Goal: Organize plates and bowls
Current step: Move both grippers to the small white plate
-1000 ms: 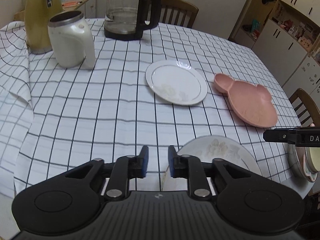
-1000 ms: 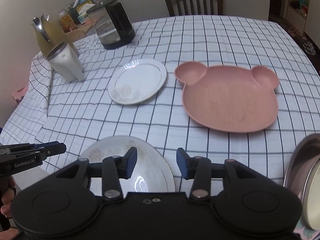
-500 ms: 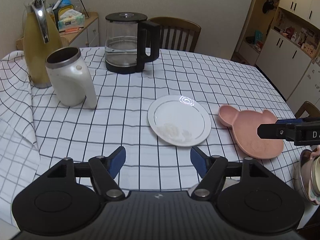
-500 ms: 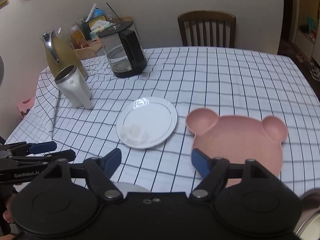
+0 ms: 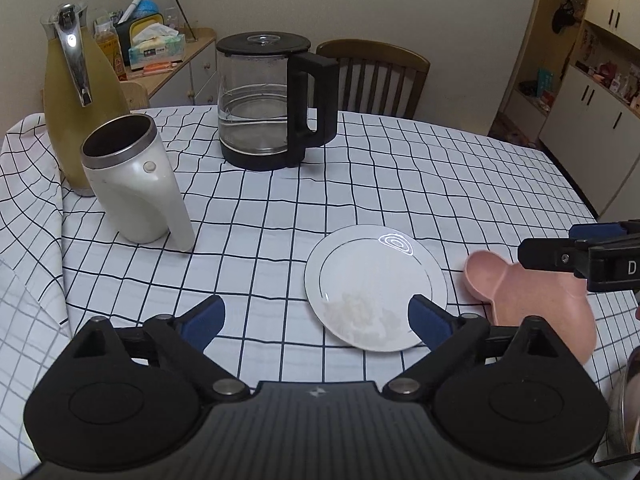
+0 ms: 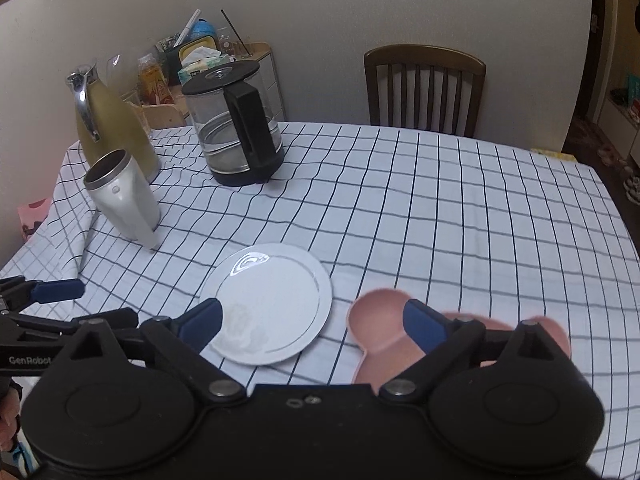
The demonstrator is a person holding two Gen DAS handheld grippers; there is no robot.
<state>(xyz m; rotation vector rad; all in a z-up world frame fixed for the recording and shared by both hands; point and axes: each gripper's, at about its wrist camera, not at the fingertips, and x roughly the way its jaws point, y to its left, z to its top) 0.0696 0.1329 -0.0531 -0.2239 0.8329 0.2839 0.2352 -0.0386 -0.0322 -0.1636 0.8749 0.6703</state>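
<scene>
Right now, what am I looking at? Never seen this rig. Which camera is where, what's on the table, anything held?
There is no robot arm. A person holds a two-finger gripper in each hand, and each gripper carries a fisheye camera looking forward along its fingers.

In the left wrist view, the left gripper fills the bottom, with its blue-tipped fingers spread wide and nothing between them. The right gripper pokes in at the right edge. In the right wrist view, the right gripper is likewise open and holds nothing.

On the checked tablecloth lie a white plate and, beside it, a pink bear-shaped plate. Farther back stand a white mug, a glass kettle with a black handle, and a yellow jug. A metal rim shows at the left view's right edge; what it is cannot be told.
</scene>
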